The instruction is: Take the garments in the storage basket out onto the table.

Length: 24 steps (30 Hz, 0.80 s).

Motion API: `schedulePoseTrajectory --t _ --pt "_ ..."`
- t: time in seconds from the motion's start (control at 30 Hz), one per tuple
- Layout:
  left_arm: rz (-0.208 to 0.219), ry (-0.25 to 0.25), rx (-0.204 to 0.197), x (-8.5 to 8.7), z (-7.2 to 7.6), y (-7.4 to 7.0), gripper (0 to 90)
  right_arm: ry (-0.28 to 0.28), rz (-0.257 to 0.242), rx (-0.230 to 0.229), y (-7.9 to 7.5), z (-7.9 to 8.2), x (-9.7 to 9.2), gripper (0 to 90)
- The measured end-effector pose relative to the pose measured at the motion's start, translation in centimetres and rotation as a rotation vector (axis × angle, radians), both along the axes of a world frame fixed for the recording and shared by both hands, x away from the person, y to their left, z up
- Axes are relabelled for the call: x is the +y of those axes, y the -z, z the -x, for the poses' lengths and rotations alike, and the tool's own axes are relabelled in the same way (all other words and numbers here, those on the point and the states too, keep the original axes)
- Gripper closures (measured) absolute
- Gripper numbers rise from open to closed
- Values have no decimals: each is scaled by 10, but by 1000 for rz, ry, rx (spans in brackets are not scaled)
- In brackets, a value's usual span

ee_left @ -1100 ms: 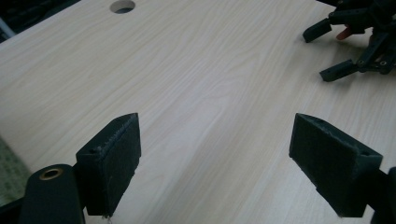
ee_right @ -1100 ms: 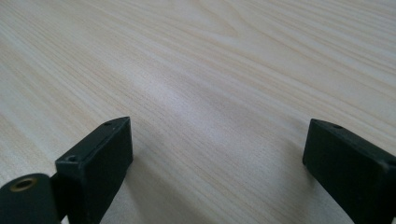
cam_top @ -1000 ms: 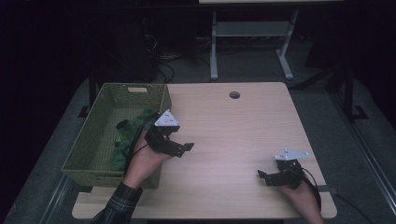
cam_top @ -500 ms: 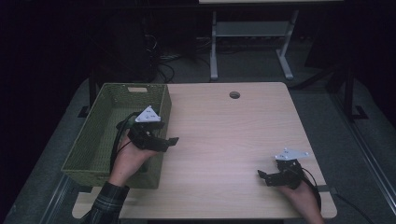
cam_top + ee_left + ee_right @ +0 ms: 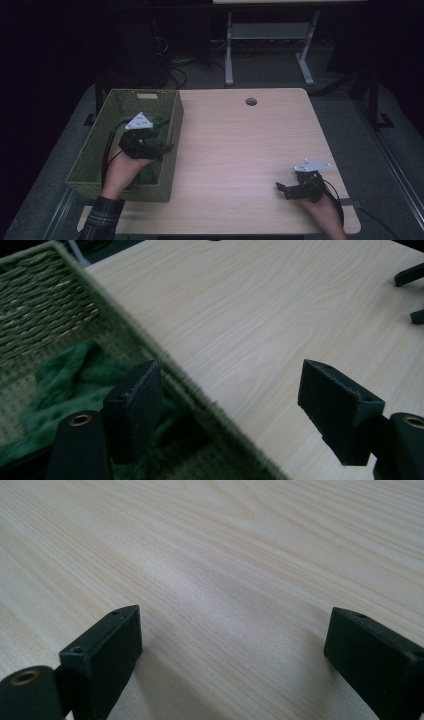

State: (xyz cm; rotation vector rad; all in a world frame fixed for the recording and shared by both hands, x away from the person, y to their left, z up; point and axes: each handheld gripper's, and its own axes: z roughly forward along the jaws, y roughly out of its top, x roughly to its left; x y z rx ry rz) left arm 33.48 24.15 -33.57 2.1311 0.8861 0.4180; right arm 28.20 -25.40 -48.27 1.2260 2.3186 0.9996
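A green woven basket (image 5: pixel 102 132) stands on the left part of the wooden table (image 5: pixel 235 150), with a dark green cloth (image 5: pixel 161 124) lying in it. My left gripper (image 5: pixel 167 147) hovers over the basket's right wall, open and holding nothing. In the left gripper view the jaws straddle the basket rim (image 5: pixel 165 365), with the green cloth (image 5: pixel 75 380) below the left jaw. My right gripper (image 5: pixel 281 188) rests low at the table's front right, open, with bare wood between its jaws (image 5: pixel 230 630).
A round cable hole (image 5: pixel 251 101) sits near the table's far edge. Behind the table stands a grey metal frame (image 5: pixel 265 35) with cables on the floor. The other gripper's jaw tips (image 5: pixel 410 280) show at the upper right of the left gripper view.
My left gripper has moved left and away from the table's middle to above the basket's right wall. The right gripper has stayed in place.
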Motion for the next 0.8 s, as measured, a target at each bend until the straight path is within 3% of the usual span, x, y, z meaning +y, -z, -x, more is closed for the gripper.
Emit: schedulePoseTrajectory --t 0.47,0.8 --pt "-34 -86 16 42 -3 10 400 0 2 1 0 0 0 80" --pt "-86 -123 71 59 -15 35 431 0 2 1 0 0 0 80"
